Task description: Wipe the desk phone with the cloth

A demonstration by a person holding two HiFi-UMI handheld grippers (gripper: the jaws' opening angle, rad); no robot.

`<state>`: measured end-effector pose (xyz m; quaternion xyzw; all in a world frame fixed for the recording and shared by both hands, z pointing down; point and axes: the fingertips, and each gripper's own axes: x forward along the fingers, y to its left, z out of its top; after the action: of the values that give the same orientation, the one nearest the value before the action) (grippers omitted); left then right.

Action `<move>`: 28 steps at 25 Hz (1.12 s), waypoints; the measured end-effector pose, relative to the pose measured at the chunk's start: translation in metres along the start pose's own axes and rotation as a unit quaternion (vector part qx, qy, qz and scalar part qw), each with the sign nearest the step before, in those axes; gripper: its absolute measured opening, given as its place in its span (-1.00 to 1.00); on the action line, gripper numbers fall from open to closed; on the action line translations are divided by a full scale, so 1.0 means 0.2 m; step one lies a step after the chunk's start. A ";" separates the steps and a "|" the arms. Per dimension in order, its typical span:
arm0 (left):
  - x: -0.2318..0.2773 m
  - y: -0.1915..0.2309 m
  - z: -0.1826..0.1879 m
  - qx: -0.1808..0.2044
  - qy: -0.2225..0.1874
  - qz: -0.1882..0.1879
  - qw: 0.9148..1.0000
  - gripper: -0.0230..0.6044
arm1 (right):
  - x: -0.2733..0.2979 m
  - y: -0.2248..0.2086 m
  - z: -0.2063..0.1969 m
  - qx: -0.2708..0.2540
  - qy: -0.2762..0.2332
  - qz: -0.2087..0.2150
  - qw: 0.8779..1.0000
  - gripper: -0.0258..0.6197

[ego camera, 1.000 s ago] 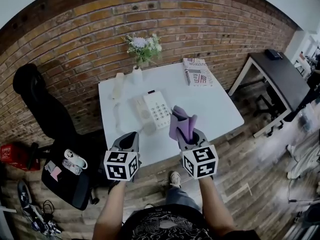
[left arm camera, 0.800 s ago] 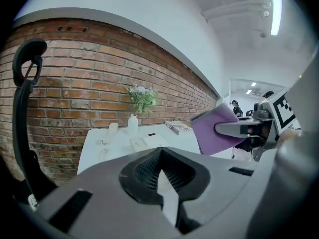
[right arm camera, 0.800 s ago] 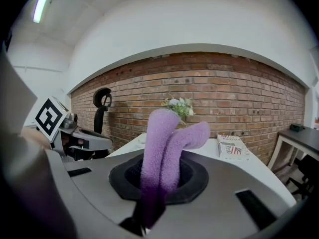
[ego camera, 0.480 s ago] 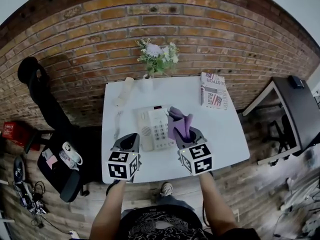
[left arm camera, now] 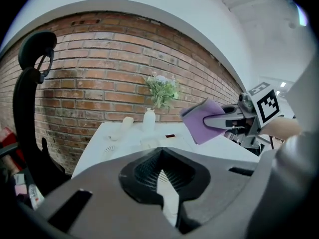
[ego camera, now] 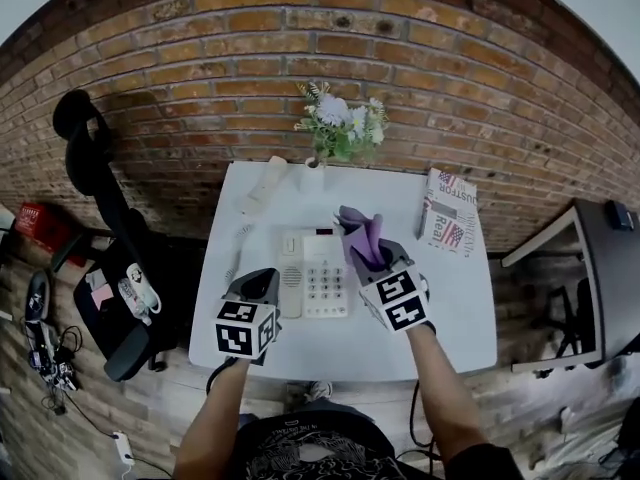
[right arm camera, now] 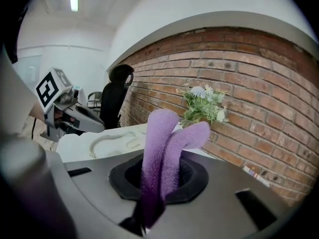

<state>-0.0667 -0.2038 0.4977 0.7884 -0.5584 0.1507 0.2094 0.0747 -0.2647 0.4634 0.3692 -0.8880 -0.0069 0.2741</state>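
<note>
A white desk phone (ego camera: 314, 274) lies in the middle of the white table (ego camera: 450, 308). Its handset (ego camera: 262, 186) is off the base, lying at the back left on a coiled cord. My right gripper (ego camera: 374, 258) is shut on a folded purple cloth (ego camera: 361, 234), which stands up above the phone's right edge. The right gripper view shows the cloth (right arm camera: 164, 148) rising out of the shut jaws. My left gripper (ego camera: 258, 286) hovers at the phone's front left corner, shut and holding nothing. In the left gripper view the cloth (left arm camera: 202, 118) hangs to the right.
A white vase of flowers (ego camera: 340, 128) stands at the table's back edge against the brick wall. A folded newspaper (ego camera: 447, 213) lies at the back right. A black office chair (ego camera: 100, 188) stands left of the table, and a dark desk (ego camera: 610, 258) stands to the right.
Both grippers have come forward from the table's front edge over the table. The right gripper has carried the cloth to the phone's right side.
</note>
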 end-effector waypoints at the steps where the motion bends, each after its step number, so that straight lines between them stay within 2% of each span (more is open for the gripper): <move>1: 0.01 0.00 0.00 -0.002 -0.001 0.004 1.000 -0.91 | 0.03 -0.02 0.00 -0.012 0.001 0.008 1.000 -0.78; 6: 0.04 0.03 0.01 -0.023 -0.005 0.021 0.999 -0.91 | 0.16 -0.10 0.02 -0.080 0.017 0.035 0.996 -0.78; 12: 0.04 0.06 0.01 -0.036 -0.004 0.041 0.998 -0.91 | 0.30 -0.09 0.04 -0.154 0.034 0.051 0.986 -0.78; 18: 0.01 0.09 -0.01 -0.037 0.004 0.055 0.998 -0.91 | 0.45 -0.02 0.06 -0.257 0.062 0.064 0.962 -0.78; 22: 0.01 0.08 -0.04 -0.034 0.009 0.055 0.998 -0.91 | 0.49 0.05 0.02 -0.258 0.072 0.086 0.960 -0.78; 28: 0.02 0.04 -0.08 -0.034 0.017 0.049 0.998 -0.91 | 0.52 0.16 -0.04 -0.233 0.080 0.112 0.963 -0.78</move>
<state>-0.0738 -0.2017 0.5144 0.7501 -0.5972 0.1554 0.2377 -0.0015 -0.3089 0.5273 0.1927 -0.8727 -0.1531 0.4218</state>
